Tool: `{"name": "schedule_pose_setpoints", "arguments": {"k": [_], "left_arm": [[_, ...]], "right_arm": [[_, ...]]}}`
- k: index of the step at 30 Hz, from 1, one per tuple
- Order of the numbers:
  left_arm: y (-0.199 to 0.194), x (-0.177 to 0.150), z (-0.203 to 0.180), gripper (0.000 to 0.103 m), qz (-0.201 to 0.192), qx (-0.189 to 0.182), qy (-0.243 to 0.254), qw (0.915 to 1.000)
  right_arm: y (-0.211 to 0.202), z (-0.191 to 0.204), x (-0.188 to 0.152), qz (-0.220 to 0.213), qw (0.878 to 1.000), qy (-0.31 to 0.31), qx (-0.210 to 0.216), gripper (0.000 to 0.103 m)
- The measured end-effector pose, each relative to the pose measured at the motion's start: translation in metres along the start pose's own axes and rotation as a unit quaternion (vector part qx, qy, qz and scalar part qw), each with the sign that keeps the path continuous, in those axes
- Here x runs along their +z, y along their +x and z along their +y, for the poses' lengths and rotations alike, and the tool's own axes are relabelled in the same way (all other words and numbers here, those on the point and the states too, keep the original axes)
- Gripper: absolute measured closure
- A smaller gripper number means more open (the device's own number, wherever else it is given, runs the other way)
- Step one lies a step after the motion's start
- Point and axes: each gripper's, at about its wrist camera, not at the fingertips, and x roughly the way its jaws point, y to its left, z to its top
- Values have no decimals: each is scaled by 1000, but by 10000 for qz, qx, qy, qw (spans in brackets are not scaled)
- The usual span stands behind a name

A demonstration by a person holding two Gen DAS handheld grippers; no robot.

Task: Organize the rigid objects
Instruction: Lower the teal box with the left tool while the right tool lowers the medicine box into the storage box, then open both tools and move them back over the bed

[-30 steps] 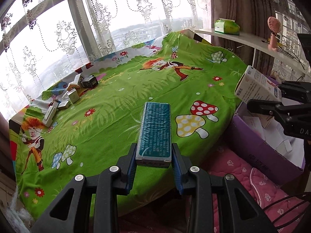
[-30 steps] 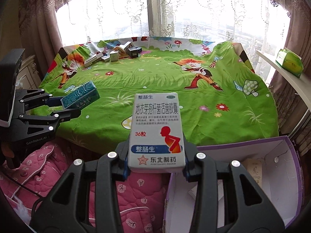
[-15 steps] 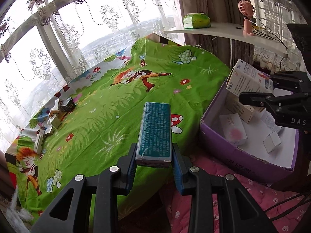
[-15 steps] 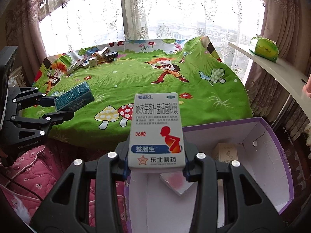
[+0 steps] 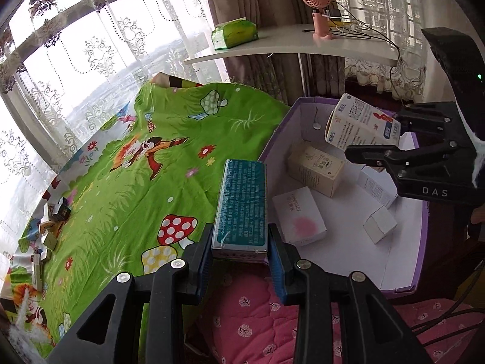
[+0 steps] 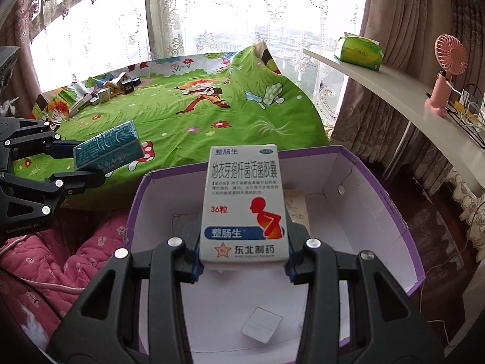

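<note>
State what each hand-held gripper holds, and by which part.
Left hand-held gripper: teal box, clamped at its near end. Right hand-held gripper: white medicine box, clamped by its lower sides.

Far small boxes (image 5: pixel 56 221) too small to read, purple box (image 6: pixel 394 212) floor partly hidden

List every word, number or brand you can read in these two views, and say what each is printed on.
"整肠生", "地衣芽孢杆菌活菌胶囊", "36粒", "东北制药": white medicine box in the right gripper.
"DAS": right gripper's body, left wrist view.
"GenRobot.AI": left gripper body, right wrist view.
Teal box in the left gripper: print too small to read.
Boxes inside the purple bin: lettering blurred.
Green tissue pack: unreadable.
</note>
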Motion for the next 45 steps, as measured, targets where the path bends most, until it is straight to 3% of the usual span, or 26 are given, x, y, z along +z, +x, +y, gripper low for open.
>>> {"name": "schedule_pose_setpoints", "arguments": {"k": [5, 10, 11, 12, 13, 14, 17, 20, 23, 27, 32, 34, 38, 42, 45], "left_arm": [[6, 10, -26, 69, -15, -438, 220, 9988], [7, 11, -41, 68, -374, -1317, 256, 9903], [7, 11, -43, 61, -452, -1537, 258, 9867], [8, 11, -44, 56, -450, -1667, 260, 9846], [8, 10, -45, 44, -451, -1622, 237, 9854], [7, 9, -42, 39, -507, -1484, 195, 9874], [3, -2, -16, 36, -631, -1074, 26, 9922], [0, -26, 33, 33, -615, -524, -440, 9958], [-5, -60, 92, 28, -529, 205, -1013, 9932], [-11, -123, 174, 20, -262, 1122, -1794, 9770], [-10, -192, 291, 19, 80, 1949, -2672, 9437], [-3, -207, 340, 19, 205, 2110, -2825, 9356], [12, -222, 432, 19, 423, 2311, -2862, 9289], [26, -220, 506, 19, 555, 2262, -2913, 9278], [48, -217, 546, 19, 740, 2011, -3040, 9283]], "right_arm": [[-8, -29, -7, 80, 9990, 213, -383, 59], [-10, -43, -6, 153, 9969, 213, -747, 59], [-9, -44, -5, 164, 9959, 205, -871, 58], [-8, -47, -4, 187, 9937, 254, -1074, 47], [-5, -49, -3, 226, 9910, 333, -1277, 36], [-2, -50, -1, 254, 9885, 419, -1432, 15], [4, -41, 7, 267, 9917, 483, -1157, 12], [11, -8, 21, 229, 9949, -14, -981, 12], [22, 33, 32, 251, 9960, -480, -715, 12], [47, 102, 43, 457, 9925, -1136, 47, 12], [85, 202, 60, 588, 9735, -2102, 675, 12], [97, 238, 70, 538, 9658, -2352, 951, 12], [123, 300, 93, 445, 9536, -2665, 1331, 12], [139, 338, 108, 485, 9503, -2498, 1795, 12], [147, 349, 111, 621, 9488, -2251, 2128, 12]]}}
